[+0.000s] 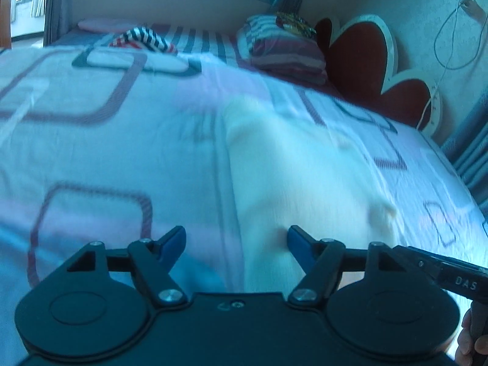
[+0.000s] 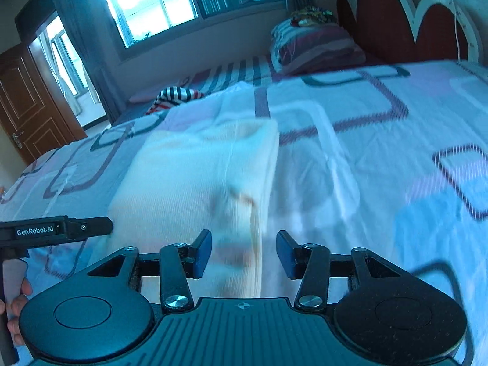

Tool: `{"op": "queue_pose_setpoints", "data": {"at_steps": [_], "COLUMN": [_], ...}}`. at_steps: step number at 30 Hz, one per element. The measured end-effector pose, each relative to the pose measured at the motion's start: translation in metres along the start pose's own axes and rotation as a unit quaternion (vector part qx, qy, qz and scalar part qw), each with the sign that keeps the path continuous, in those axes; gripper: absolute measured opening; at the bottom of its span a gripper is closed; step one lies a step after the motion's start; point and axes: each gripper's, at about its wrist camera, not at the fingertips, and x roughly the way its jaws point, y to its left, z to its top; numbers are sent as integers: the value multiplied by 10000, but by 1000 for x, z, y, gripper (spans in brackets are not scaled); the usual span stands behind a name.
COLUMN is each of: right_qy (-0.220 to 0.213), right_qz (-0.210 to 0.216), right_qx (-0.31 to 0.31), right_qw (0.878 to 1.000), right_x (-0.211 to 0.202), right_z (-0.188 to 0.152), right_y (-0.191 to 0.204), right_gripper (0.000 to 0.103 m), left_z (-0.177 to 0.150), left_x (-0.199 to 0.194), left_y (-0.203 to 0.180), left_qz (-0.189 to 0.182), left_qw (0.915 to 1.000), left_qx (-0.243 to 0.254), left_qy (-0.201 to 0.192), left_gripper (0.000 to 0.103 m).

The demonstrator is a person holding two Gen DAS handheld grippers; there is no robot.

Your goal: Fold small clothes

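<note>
The bed (image 1: 91, 140) fills the room, under a pale quilt printed with rounded rectangles. On it, about the middle, lies the cream garment (image 1: 299, 177), folded into a long strip. Its long axis runs from the near edge of the bed towards the window side, and its far end points at the striped cloth (image 1: 143, 40) bunched beyond the quilt. It lies flat, with a small pucker near its right edge; the blur hides finer detail.

At the head of the bed, against the red scalloped headboard (image 1: 360, 58), sits a stack of folded striped bedding (image 1: 283, 52) with something patterned on top.

The left gripper (image 1: 237, 244) hangs over the near end of the garment with its jaws spread wide and nothing between them; the cloth shows under its right finger. The right gripper (image 2: 244, 251) is over the garment's right edge, jaws parted more narrowly and grasping nothing. A hand (image 2: 15, 308) shows at the edge of the right view.
</note>
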Motion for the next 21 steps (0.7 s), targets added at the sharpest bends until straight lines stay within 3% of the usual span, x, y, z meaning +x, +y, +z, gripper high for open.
{"op": "queue_pose_setpoints", "data": {"at_steps": [2, 6, 10, 16, 19, 21], "right_qy": [156, 328, 468, 457, 488, 536], "right_qz": [38, 63, 65, -23, -16, 16], "right_qx": [113, 128, 228, 303, 354, 337], "right_qw": [9998, 9994, 9986, 9985, 9982, 9980], "right_x": [-2, -7, -13, -19, -18, -21], "right_z": [-12, -26, -36, -40, -41, -37], "right_y": [-1, -1, -5, -8, -11, -9], "right_gripper": [22, 21, 21, 9, 9, 9], "left_z": [-10, -23, -30, -33, -32, -30], "left_x": [0, -1, -5, -7, -7, -8], "left_y": [0, 0, -1, -4, -4, -3], "left_qz": [-31, -34, -68, -103, -92, -70], "left_qw": [10000, 9999, 9999, 9998, 9997, 9998], "left_qx": [-9, -14, 66, 112, 133, 41], "left_qy": [81, 119, 112, 130, 168, 197], "left_gripper": [69, 66, 55, 49, 52, 66]}}
